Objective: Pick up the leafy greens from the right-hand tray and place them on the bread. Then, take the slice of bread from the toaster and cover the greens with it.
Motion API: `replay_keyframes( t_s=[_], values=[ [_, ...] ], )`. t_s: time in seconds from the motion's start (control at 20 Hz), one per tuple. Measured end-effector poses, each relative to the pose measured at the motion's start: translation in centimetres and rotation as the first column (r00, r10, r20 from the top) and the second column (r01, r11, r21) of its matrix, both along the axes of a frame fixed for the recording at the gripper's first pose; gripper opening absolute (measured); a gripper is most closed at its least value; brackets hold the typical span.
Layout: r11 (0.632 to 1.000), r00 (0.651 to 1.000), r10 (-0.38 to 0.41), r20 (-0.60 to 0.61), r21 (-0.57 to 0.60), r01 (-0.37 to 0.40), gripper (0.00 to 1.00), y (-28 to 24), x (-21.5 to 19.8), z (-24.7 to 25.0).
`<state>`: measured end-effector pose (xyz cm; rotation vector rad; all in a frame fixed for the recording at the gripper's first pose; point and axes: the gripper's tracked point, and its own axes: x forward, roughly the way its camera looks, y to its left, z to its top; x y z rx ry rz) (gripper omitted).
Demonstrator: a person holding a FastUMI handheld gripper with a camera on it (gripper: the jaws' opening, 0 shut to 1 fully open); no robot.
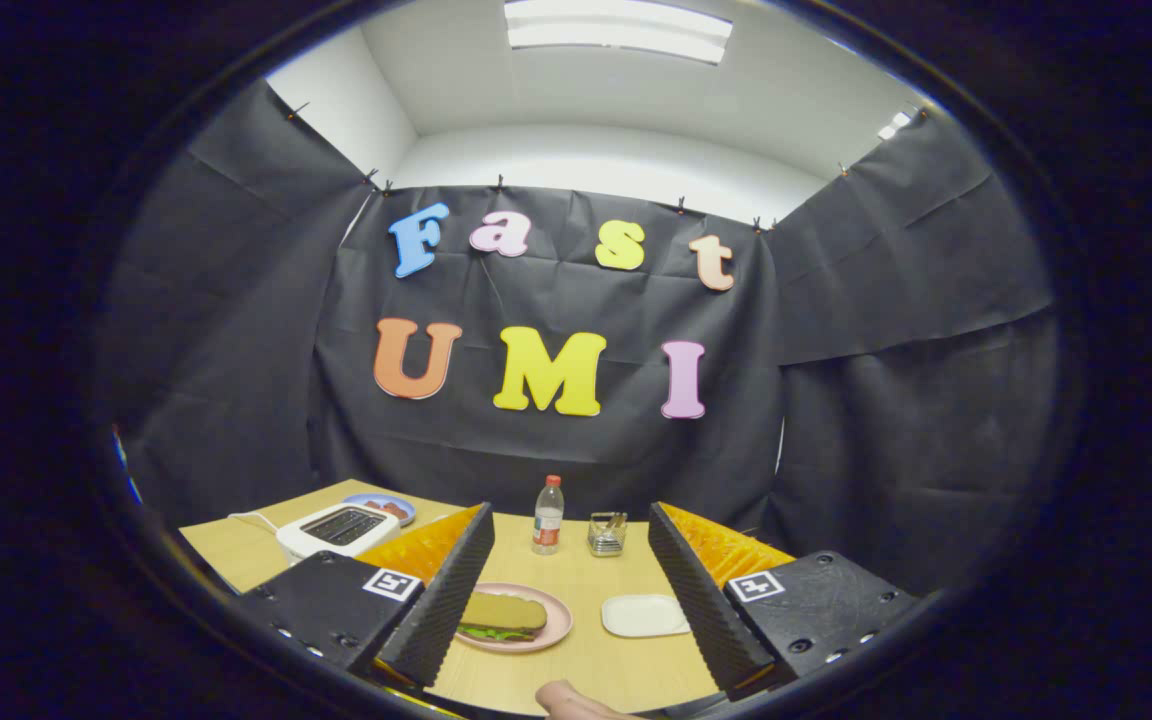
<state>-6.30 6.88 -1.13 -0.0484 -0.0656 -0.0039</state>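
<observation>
While my gripper [566, 600] hangs above the wooden table [576, 670], my fingers stand wide apart and hold nothing. Between them, nearer my left finger, the pink plate [558, 625] carries a slice of bread [503, 611] lying on top of the leafy greens [492, 633]. The white tray [644, 615] sits just beside it, and the toaster [336, 529] stands beyond my left finger.

Bare tabletop [576, 665] lies between spread tongs [571, 655].
</observation>
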Motion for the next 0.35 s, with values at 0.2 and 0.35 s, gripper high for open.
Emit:
replay_keyframes(
  t_s=[0.2, 0.35],
  values=[
    [1.000, 1.000, 0.001, -0.022, 0.009, 0.000, 0.95, -0.1, 0.5, -1.0],
    [1.000, 0.999, 0.001, -0.039, 0.010, 0.000, 0.95, -0.3, 1.2, -1.5]
  ],
)
